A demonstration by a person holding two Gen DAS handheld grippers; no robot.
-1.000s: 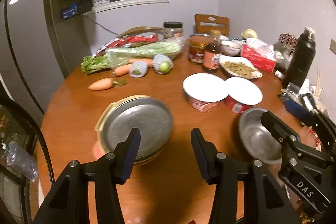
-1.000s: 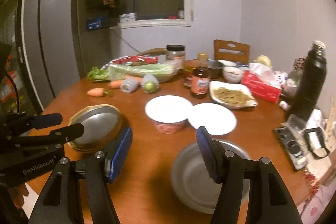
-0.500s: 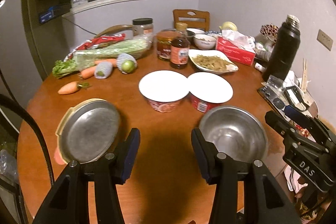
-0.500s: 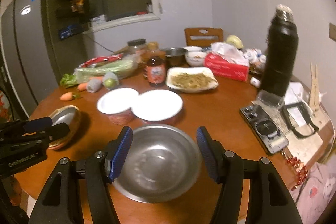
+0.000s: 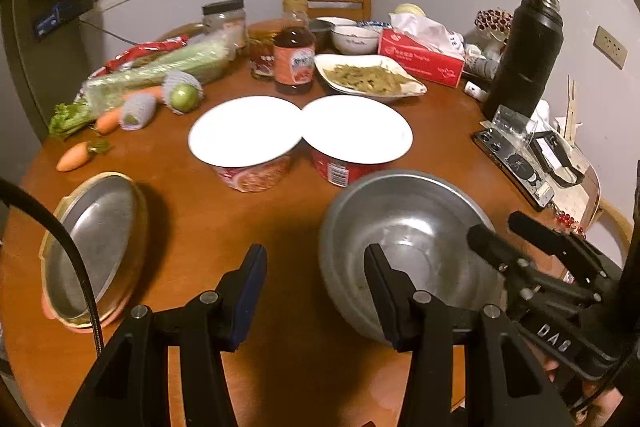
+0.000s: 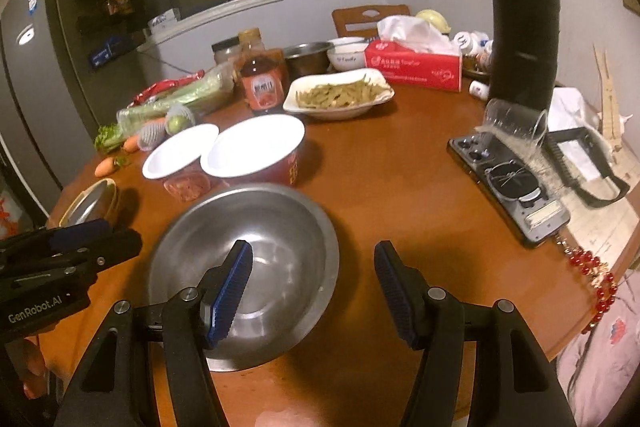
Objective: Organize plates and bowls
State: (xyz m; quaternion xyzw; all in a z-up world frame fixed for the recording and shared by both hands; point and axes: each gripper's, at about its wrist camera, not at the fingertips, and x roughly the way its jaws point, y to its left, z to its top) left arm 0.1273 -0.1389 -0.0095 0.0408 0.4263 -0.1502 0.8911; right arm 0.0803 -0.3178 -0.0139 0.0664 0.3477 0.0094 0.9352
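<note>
A steel bowl (image 6: pixel 256 255) is seen upright and empty on the near part of the round wooden bench (image 6: pixel 392 187). The right gripper (image 6: pixel 312 279) is held over its near right rim with the jaws spread wide and nothing between them; the left blue pad (image 6: pixel 234 291) is seen in front of the bowl's inside, the other pad beyond the rim over bare wood. Whether a pad touches the bowl cannot be told. In the left wrist view the same bowl (image 5: pixel 404 227) is found at the right, and the left gripper (image 5: pixel 314 291) is held open and empty over the bench just beside the bowl's left wall.

At the near left edge a flat metal plate (image 5: pixel 94 243) is seen lying in a yellow-rimmed dish (image 5: pixel 60 311), well apart from the bowl. Just behind the bowl two red noodle cups with white lids (image 5: pixel 300 137) are set side by side, their lids touching. Farther back a white dish of green beans (image 5: pixel 370 79), a sauce bottle (image 5: pixel 294 61), a small white bowl (image 5: pixel 354 39) and a red tissue box (image 5: pixel 420 57) are placed. Celery, carrots and wrapped fruit (image 5: pixel 140 87) are laid at the left. A black flask (image 6: pixel 524 15), an overturned clear cup (image 6: pixel 514 121) and a small scale (image 6: pixel 508 183) are seen at the right.
</note>
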